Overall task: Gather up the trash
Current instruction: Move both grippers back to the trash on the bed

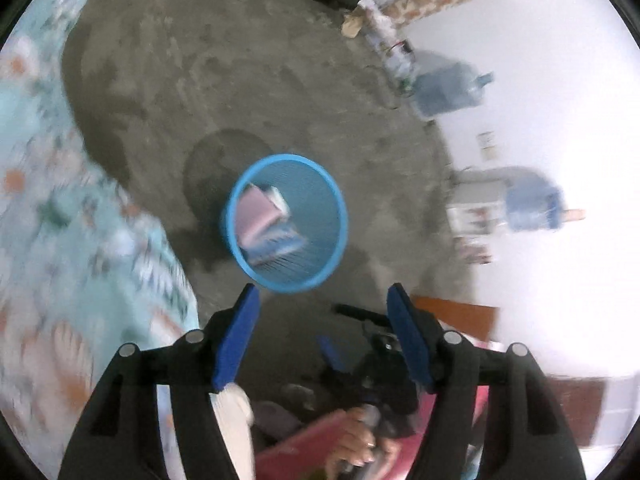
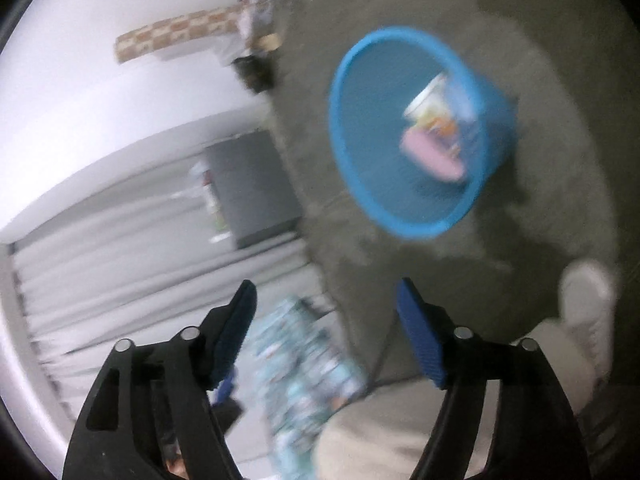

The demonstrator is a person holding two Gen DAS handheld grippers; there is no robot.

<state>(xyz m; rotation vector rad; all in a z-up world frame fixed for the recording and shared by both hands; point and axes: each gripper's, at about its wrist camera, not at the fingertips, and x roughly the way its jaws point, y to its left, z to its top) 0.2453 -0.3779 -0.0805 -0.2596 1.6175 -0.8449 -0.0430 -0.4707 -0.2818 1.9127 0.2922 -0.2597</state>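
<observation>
A blue mesh wastebasket (image 1: pixel 320 184) stands on the grey concrete floor (image 1: pixel 248 92). It holds a pink packet (image 1: pixel 256 212) and other wrappers. In the right wrist view the basket (image 2: pixel 368 92) also shows a white cup (image 2: pixel 430 100) and the pink packet (image 2: pixel 432 156) inside. My left gripper (image 1: pixel 322 296) is open and empty, just above the basket's near rim. My right gripper (image 2: pixel 326 292) is open and empty, below and left of the basket. Both views are blurred by motion.
A patterned teal bedspread (image 1: pixel 60 208) fills the left. Water jugs (image 1: pixel 448 88), bottles and bags line the white wall (image 1: pixel 540 80). A grey box (image 2: pixel 252 184) sits by grey curtains (image 2: pixel 140 264). The person's beige trouser leg (image 2: pixel 392 432) and white shoe (image 2: pixel 588 300) are near.
</observation>
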